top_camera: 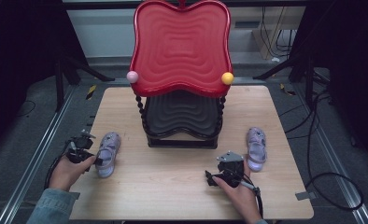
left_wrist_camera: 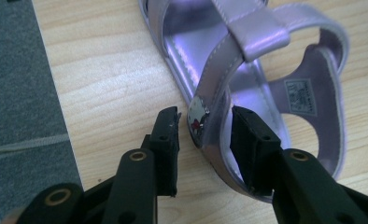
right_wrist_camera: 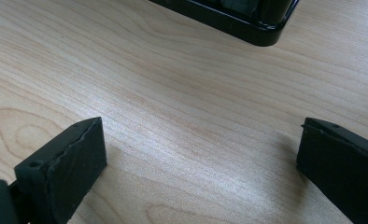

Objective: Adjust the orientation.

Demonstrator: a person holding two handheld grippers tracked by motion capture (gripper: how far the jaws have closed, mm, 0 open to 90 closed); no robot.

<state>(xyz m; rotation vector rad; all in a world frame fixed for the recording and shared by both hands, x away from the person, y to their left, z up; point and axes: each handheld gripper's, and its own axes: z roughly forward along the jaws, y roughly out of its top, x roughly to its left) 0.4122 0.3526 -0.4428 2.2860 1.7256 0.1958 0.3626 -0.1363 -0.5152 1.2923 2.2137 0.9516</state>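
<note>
A: The left gripper (left_wrist_camera: 204,135) is straddling the side strap of the left sandal (left_wrist_camera: 247,79) at the table's (top_camera: 173,186) left edge, its jaws not yet pressing the strap.

B: And the right gripper (right_wrist_camera: 198,154)?

A: It is gaping wide over bare wood, near the black stand base (right_wrist_camera: 229,18), beside the right sandal (top_camera: 256,148).

Lilac sandal (left_wrist_camera: 247,79), shiny, open straps, small charm on side strap; flat on sole at tabletop's (top_camera: 173,182) 9 o'clock edge, toe toward 12, side strap between tool (left_wrist_camera: 205,140) jaws.
</note>
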